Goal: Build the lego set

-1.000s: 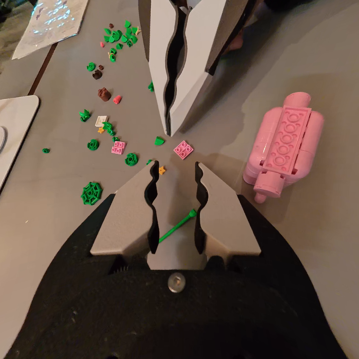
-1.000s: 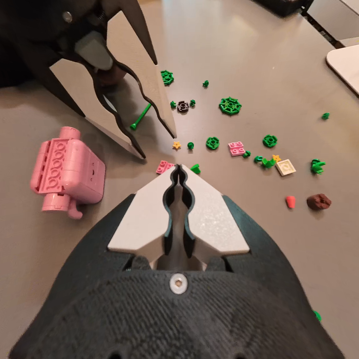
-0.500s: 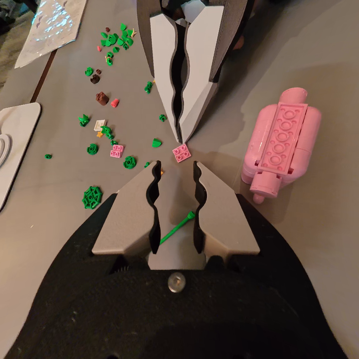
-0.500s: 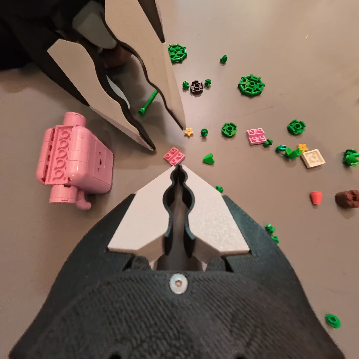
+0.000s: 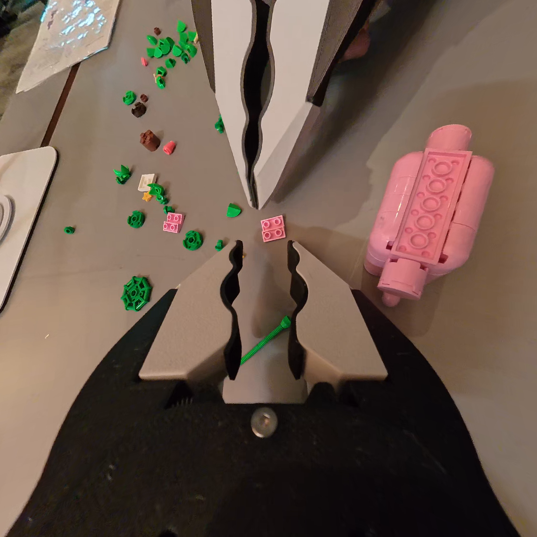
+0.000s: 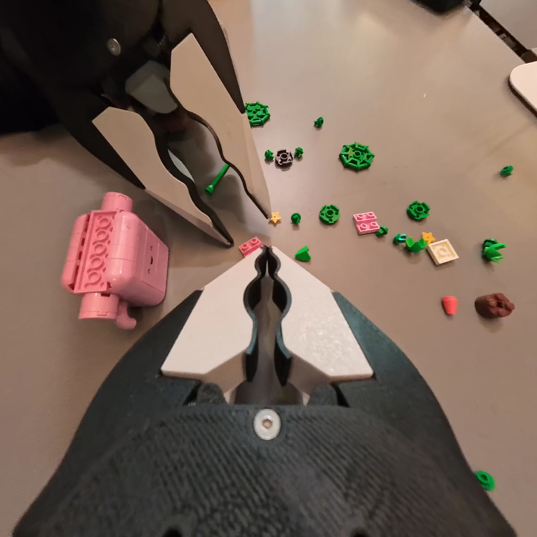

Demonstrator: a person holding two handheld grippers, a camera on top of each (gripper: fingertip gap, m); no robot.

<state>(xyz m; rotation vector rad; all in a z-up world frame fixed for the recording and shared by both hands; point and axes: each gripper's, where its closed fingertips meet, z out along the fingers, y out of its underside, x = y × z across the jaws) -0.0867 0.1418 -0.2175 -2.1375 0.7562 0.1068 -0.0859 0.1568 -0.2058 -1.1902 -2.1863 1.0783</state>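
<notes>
- Left wrist view: left gripper [image 5: 265, 245] jaws well apart, holding nothing; thin green ribbed lego stem [image 5: 265, 340] lies on grey table [image 5: 334, 180] between its fingers.
- Small pink 2x2 lego plate [image 5: 273, 228] just past the left tips, flat on the table.
- Right gripper [image 5: 255, 203] tips closed together, empty, just beyond that plate.
- Big pink built lego body [image 5: 430, 215] to the right, lying underside up.
- Right wrist view: right gripper [image 6: 266, 249] tips sit just beside the plate [image 6: 249, 245]; cannot tell if touching.
- Green dome piece [image 6: 302, 254] near; second pink plate [image 6: 365, 222], brown round brick [image 6: 494, 305], green web discs [image 6: 356, 156] farther.
</notes>
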